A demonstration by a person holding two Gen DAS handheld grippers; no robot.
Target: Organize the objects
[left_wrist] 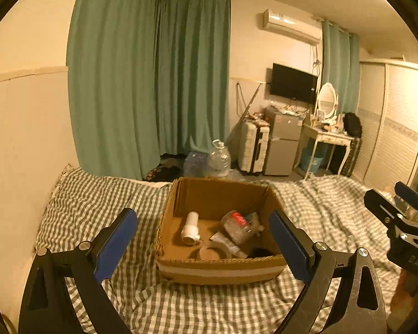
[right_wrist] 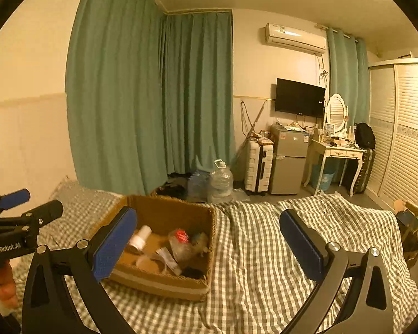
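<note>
Left wrist view: the left tool (left_wrist: 203, 239) hangs spread wide and empty over an open brown cardboard box (left_wrist: 220, 270) on the grey checked bed (left_wrist: 97, 200). Inside lie a white cylindrical bottle (left_wrist: 191, 226) and a clear plastic packet (left_wrist: 238, 226). Further right, the right tool (right_wrist: 209, 245) gapes empty too.

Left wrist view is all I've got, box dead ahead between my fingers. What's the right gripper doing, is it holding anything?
Observer: No. The right gripper is open and empty, above the checked bedspread.
Operator: Where's the box from that side?
Observer: The cardboard box lies toward its left finger, not between the fingers.
Operator: Anything past my right edge?
Observer: A small open carton sits beside the bed, near the wardrobe.
</note>
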